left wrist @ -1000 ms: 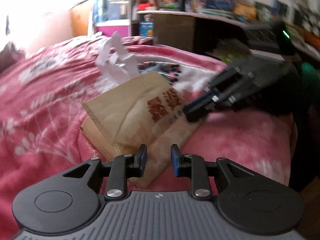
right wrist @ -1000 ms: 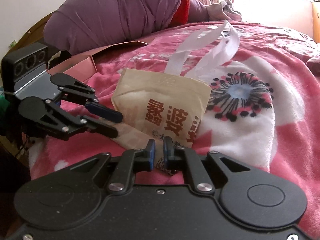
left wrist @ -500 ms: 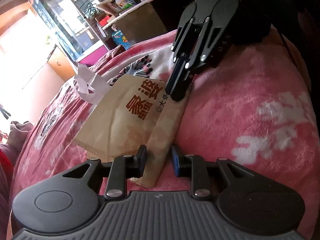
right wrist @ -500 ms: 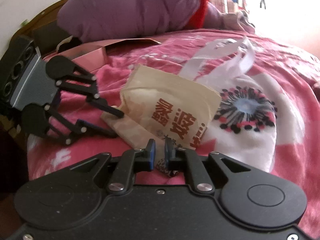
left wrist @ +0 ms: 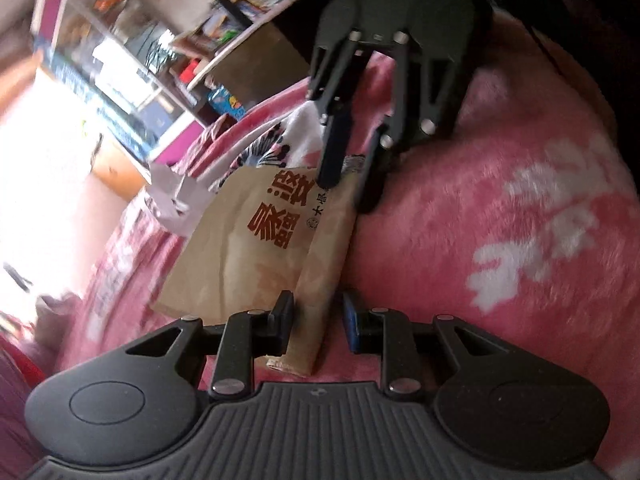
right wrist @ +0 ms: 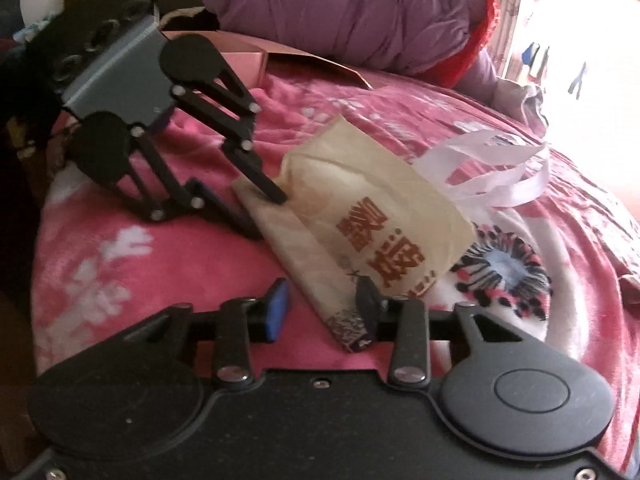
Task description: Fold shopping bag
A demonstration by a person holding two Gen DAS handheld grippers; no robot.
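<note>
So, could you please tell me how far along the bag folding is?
Done: the shopping bag lies folded over on the blanket, handles sticking out. In hand: the left hand-held gripper straddles one corner; the right hand-held gripper has just been opening around another. Left: tucking the handles, final fold.

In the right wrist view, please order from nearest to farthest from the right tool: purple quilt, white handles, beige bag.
1. beige bag, between the right tool fingers.
2. white handles, beyond the bag, right.
3. purple quilt, at the back.
</note>
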